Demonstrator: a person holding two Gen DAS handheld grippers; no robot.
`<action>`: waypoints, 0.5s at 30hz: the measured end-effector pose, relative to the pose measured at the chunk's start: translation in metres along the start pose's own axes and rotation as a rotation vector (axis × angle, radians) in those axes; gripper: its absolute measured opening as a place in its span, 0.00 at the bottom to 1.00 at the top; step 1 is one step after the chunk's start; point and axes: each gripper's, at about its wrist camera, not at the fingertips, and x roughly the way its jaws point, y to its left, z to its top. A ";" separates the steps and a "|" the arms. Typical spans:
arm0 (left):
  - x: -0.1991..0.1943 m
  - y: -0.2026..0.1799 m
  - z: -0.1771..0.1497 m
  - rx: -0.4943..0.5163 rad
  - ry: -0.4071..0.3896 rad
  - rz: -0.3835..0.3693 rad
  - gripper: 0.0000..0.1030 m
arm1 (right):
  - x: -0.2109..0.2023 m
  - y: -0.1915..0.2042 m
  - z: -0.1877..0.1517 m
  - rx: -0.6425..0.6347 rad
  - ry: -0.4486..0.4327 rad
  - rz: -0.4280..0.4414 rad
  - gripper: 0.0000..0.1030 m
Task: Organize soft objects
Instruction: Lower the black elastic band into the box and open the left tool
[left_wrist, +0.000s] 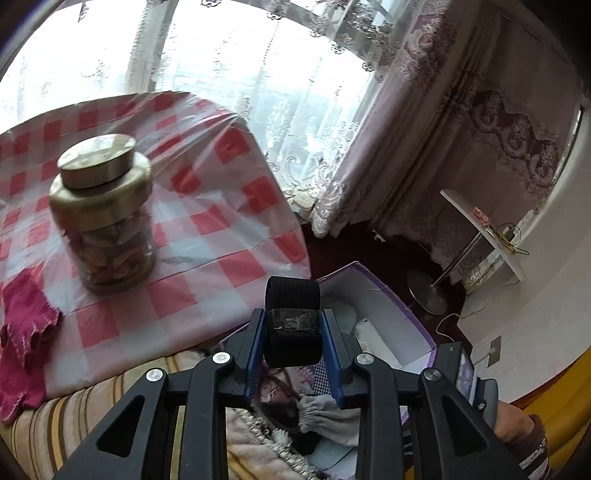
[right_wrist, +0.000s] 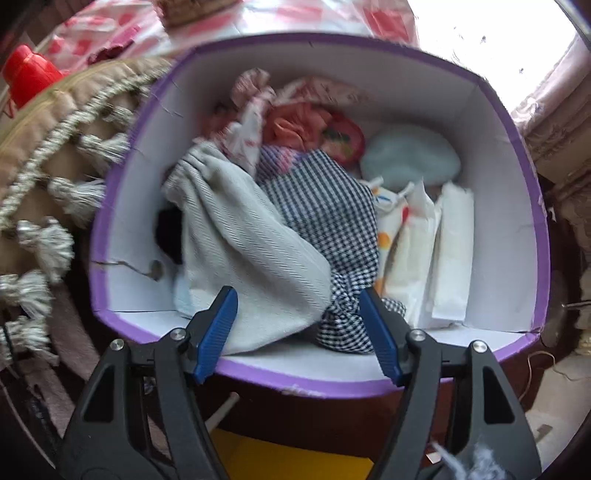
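Black webbing roll (left_wrist: 293, 321): clamped between the blue pads of the left gripper (left_wrist: 293, 334), held above the purple-rimmed box (left_wrist: 373, 291) beside the checked table (left_wrist: 221, 229). Right gripper (right_wrist: 298, 325): jaws wide apart, empty, over the grey cloth (right_wrist: 251, 251) and gingham cloth (right_wrist: 328, 206) inside the box. No legible writing.

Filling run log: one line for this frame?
left gripper: shut on strap roll | right gripper: open above box | grey cloth in box
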 end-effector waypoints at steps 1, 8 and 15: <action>0.004 -0.007 0.004 0.013 0.001 -0.011 0.30 | 0.004 -0.001 0.001 0.008 0.010 -0.008 0.70; 0.038 -0.043 0.031 0.089 0.023 -0.122 0.32 | 0.016 -0.001 0.014 0.033 0.020 0.027 0.70; 0.053 -0.041 0.038 0.097 0.057 -0.179 0.63 | -0.025 -0.032 0.005 0.163 -0.090 0.035 0.71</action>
